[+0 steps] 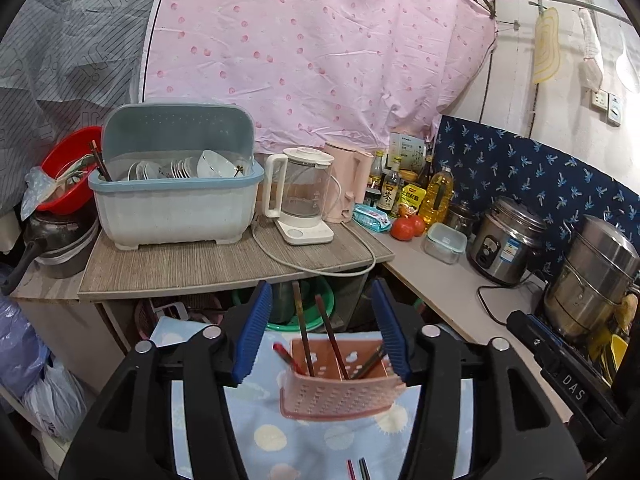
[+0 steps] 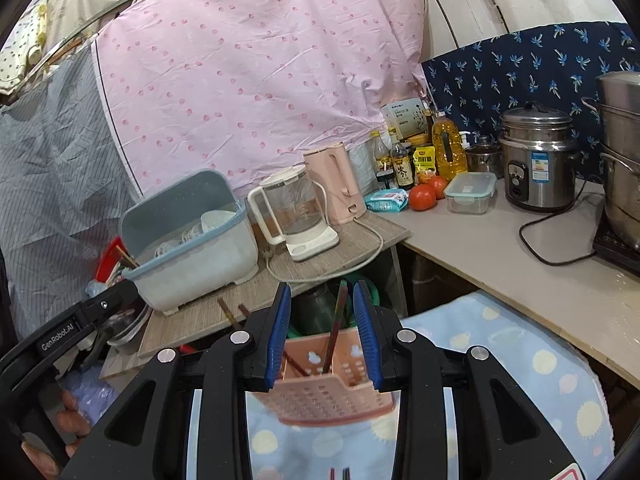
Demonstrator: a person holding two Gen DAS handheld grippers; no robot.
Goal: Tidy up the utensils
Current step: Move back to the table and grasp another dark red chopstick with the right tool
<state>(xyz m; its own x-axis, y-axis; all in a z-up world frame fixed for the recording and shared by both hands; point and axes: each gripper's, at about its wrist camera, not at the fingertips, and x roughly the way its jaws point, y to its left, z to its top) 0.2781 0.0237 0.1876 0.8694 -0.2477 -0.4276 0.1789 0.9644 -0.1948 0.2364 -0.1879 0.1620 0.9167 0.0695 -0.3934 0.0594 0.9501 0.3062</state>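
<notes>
Risk noted: the pink perforated plastic utensil caddy sits on a soft blue dotted cloth and is judged light; it could be tipped or dragged if a pad or stick snags its rim. Left gripper is seen wide open, nothing held, caddy just ahead between its jaws. Right gripper is seen narrower but open, pads flanking the caddy's upper edges; contact cannot be told. Dark red-brown chopsticks lean inside the caddy. Two more chopstick tips lie below the left jaws. Beyond, a grey-blue lidded dish-drainer box is seen holding white bowls.
</notes>
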